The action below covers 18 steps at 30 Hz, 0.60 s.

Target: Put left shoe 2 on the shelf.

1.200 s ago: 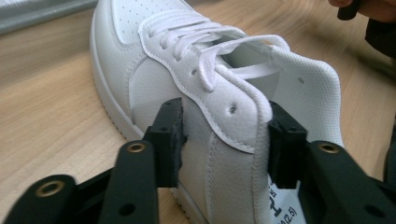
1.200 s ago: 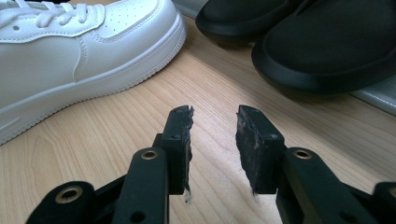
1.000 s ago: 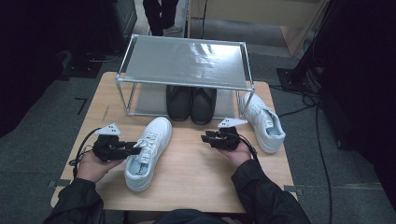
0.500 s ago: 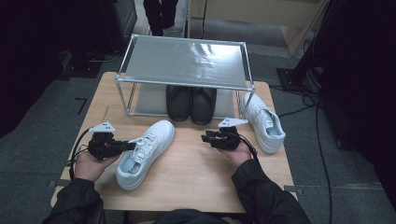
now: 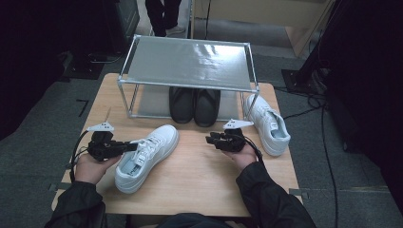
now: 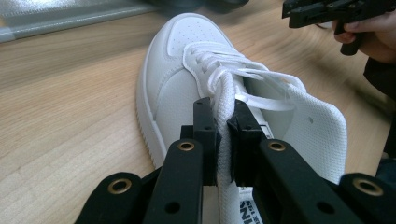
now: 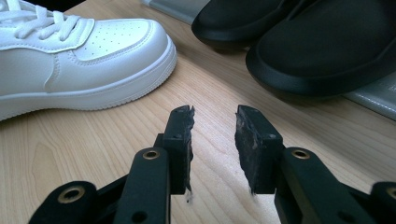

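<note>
The left gripper (image 6: pixel 223 135) was seen clamped on the side wall of the white sneaker (image 6: pixel 210 88) beside the laces; its jaws had just been closing, and in the left gripper view the white collar edge was pinched between the two black pads. In the high view the same left gripper (image 5: pixel 127 147) was held low at the left of the desk (image 5: pixel 199 175), its tips touching the near white sneaker (image 5: pixel 145 156), which lay on the wooden top with its toe turned toward the rack and its heel toward the person.

The right gripper (image 7: pixel 214 135) was held with its jaws apart and nothing between them, bare wood being visible in the gap; those jaws had just been closing slightly. In the high view the right gripper (image 5: pixel 211 139) was found right of centre, apart from both white shoes, and pointed to the left.

A second white sneaker (image 5: pixel 267 123) was set at the right edge of the desk, just beside the right leg of the metal shoe rack (image 5: pixel 190 61). A pair of black shoes (image 5: pixel 195 105) was placed side by side beneath the rack's shelf, with their toes toward the person.
</note>
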Motion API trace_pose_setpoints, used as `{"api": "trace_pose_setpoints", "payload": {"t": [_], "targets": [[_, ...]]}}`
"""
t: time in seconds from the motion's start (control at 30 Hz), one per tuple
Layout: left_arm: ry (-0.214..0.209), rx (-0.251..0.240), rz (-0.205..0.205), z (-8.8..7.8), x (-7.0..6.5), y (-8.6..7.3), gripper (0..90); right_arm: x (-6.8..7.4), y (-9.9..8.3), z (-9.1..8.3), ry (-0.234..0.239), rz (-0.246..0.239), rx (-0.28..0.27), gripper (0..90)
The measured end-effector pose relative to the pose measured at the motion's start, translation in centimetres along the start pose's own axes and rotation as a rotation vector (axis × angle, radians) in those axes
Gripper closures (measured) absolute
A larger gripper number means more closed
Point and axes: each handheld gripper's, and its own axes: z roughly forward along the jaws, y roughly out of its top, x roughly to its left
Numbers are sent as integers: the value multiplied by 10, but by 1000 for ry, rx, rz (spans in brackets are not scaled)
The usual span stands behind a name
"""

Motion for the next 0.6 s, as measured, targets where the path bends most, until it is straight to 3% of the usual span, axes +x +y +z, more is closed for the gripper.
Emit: {"api": "trace_pose_setpoints", "payload": {"t": [0.3, 0.5, 0.6], "targets": [[-24, -18, 1, -4, -3, 11, 847, -2, 0, -1, -8, -3, 0, 668], [-39, -39, -19, -10, -3, 21, 848, -4, -1, 0, -12, 4, 3, 669], [-27, -47, -4, -15, -5, 27, 848, -5, -1, 0, -18, 3, 1, 669]]}}
